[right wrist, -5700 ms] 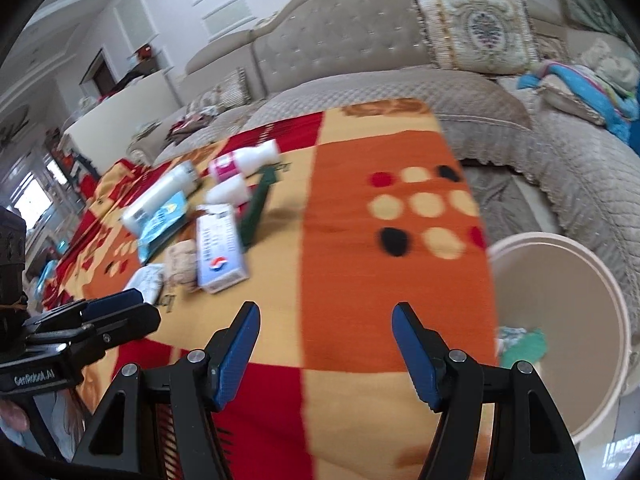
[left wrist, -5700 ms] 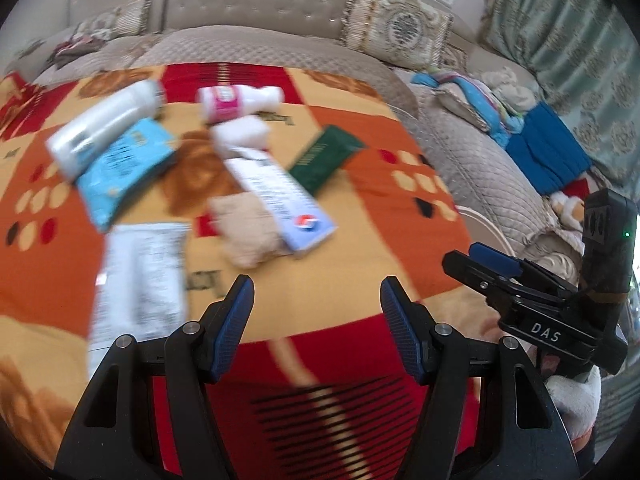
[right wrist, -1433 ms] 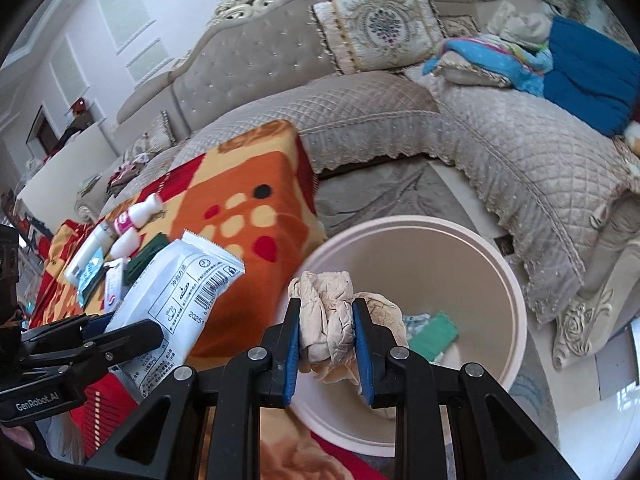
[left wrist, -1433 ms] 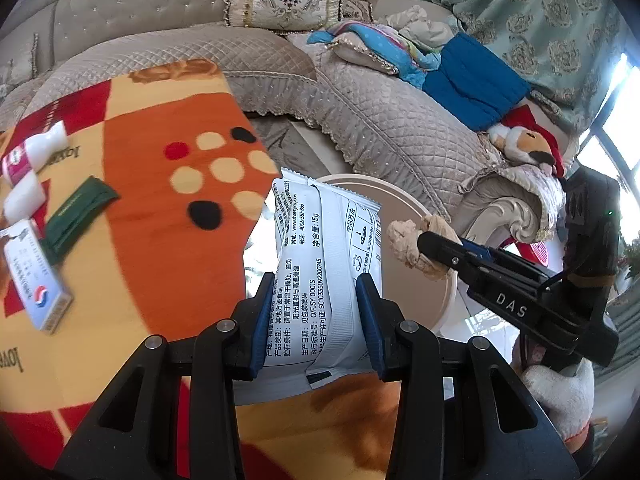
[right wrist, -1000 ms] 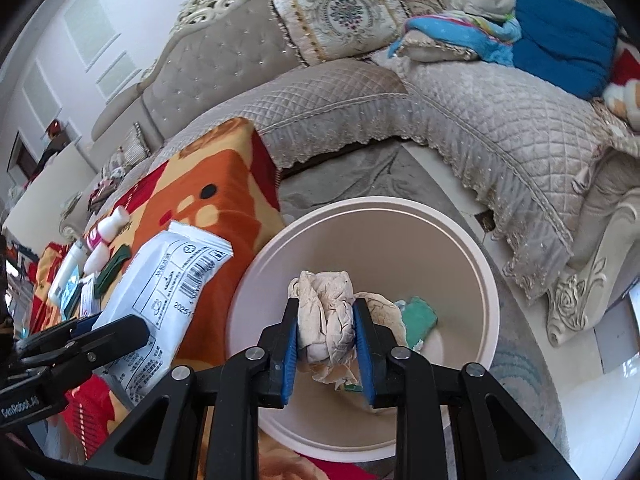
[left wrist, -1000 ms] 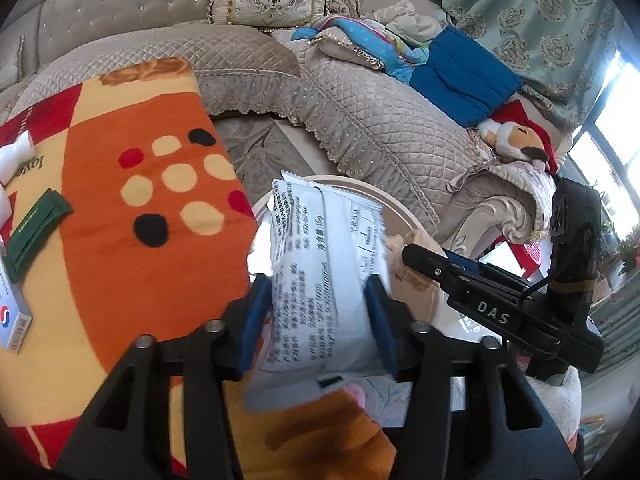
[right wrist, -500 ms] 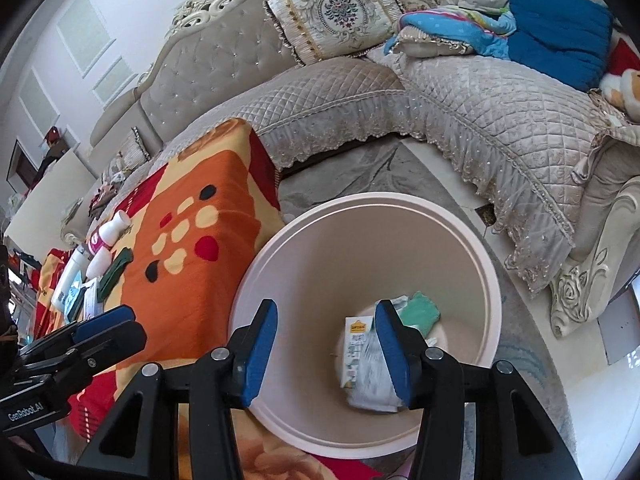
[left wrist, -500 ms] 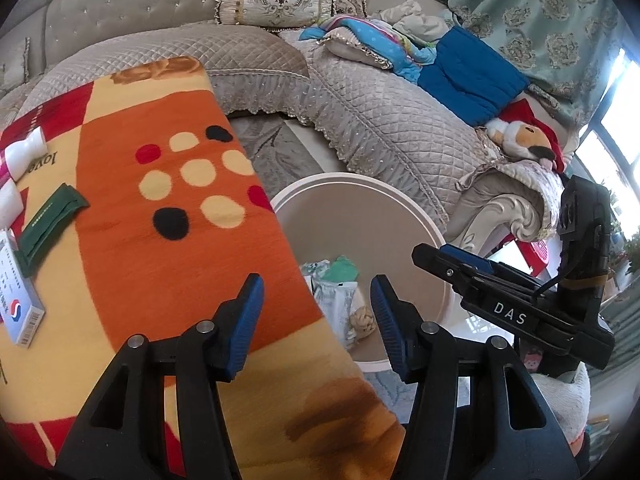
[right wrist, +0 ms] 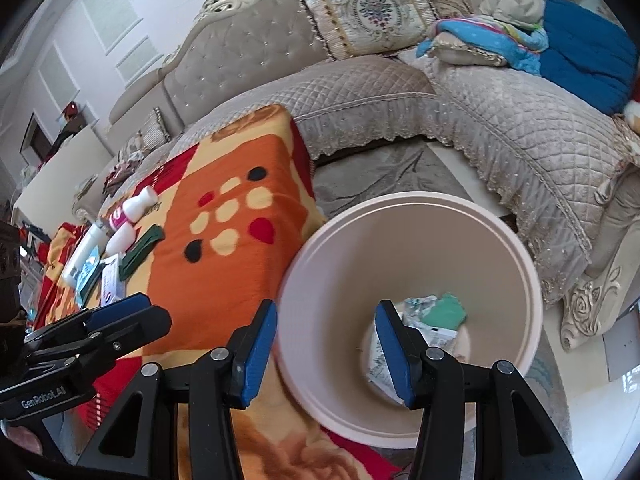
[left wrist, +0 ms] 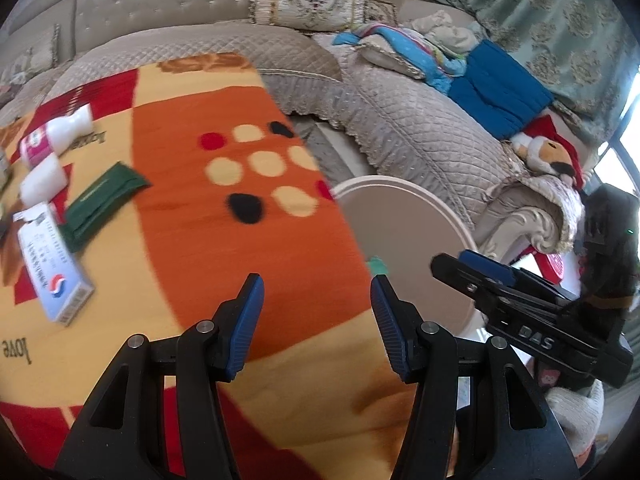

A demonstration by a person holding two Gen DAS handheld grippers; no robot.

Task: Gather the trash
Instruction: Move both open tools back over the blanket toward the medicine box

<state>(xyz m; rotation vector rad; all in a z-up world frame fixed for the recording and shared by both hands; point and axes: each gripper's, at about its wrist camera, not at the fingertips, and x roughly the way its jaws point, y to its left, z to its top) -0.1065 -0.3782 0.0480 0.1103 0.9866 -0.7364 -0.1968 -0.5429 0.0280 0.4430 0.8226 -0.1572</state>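
A pale pink bin (right wrist: 500, 240) stands on the floor beside the blanket-covered table (right wrist: 224, 256); its rim also shows in the left wrist view (left wrist: 404, 184). A white wrapper (right wrist: 424, 336) and green trash (right wrist: 448, 312) lie inside. My right gripper (right wrist: 326, 344) is open and empty above the bin's near rim. My left gripper (left wrist: 316, 312) is open and empty over the table's right edge. On the table lie a white-blue box (left wrist: 52, 268), a green packet (left wrist: 100, 204), a pink-labelled bottle (left wrist: 52, 132) and a small white bottle (left wrist: 42, 182).
A grey quilted sofa (right wrist: 500, 120) wraps around behind the bin, with cushions, blue clothes (right wrist: 580, 44) and a plush toy (left wrist: 548, 152). More trash, a white tube (right wrist: 82, 256) and a blue packet (right wrist: 90, 270), lies at the table's far left.
Both grippers opened and dropped the white wrapper and the crumpled tissue into the bin. The left gripper has since swung left, back over the table.
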